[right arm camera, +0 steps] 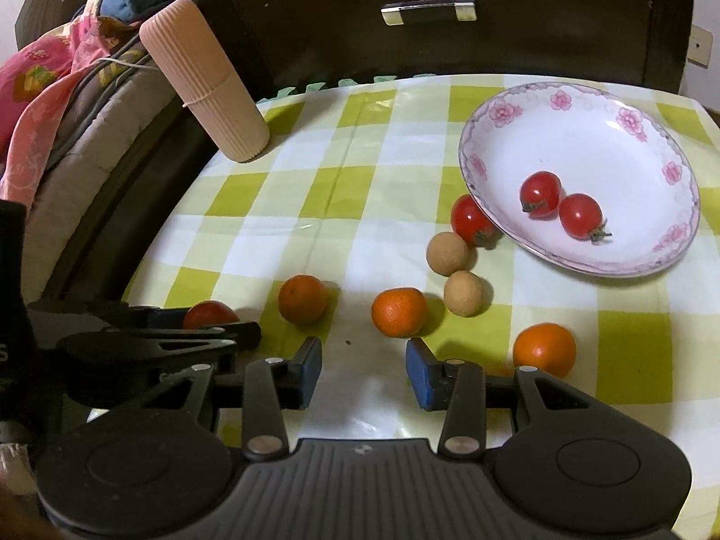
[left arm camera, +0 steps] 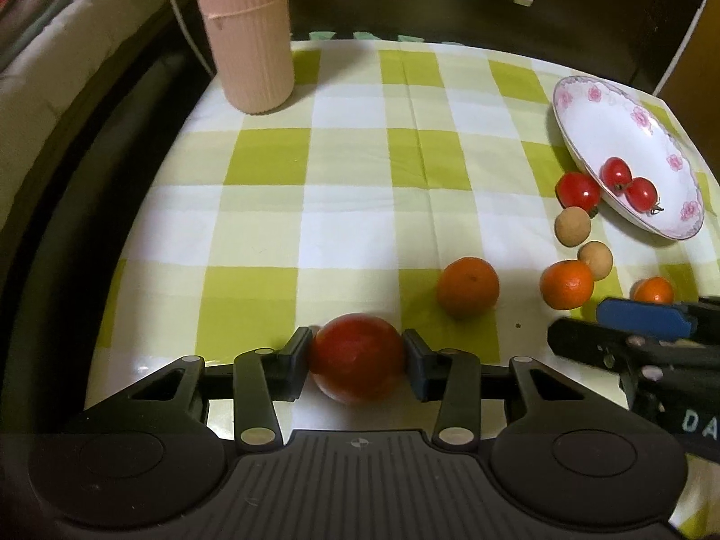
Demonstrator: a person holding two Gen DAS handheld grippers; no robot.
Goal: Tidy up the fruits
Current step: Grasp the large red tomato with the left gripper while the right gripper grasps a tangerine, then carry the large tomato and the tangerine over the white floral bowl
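Observation:
My left gripper (left arm camera: 357,355) is shut on a red tomato (left arm camera: 357,358) just above the checked cloth; it also shows in the right wrist view (right arm camera: 209,315). My right gripper (right arm camera: 364,369) is open and empty, just short of a small orange (right arm camera: 398,312). A white flowered plate (right arm camera: 630,144) at the right holds two cherry tomatoes (right arm camera: 540,193) (right arm camera: 580,216). A third cherry tomato (right arm camera: 470,220) lies against its rim. Two tan longans (right arm camera: 447,247) (right arm camera: 465,293) and two more oranges (right arm camera: 302,299) (right arm camera: 544,348) lie on the cloth.
A ribbed pink cylinder (right arm camera: 207,81) stands at the table's back left. A dark wooden drawer front (right arm camera: 427,11) is behind the table. Bedding (right arm camera: 54,90) lies off the left edge. The green and white checked cloth (left arm camera: 351,157) covers the table.

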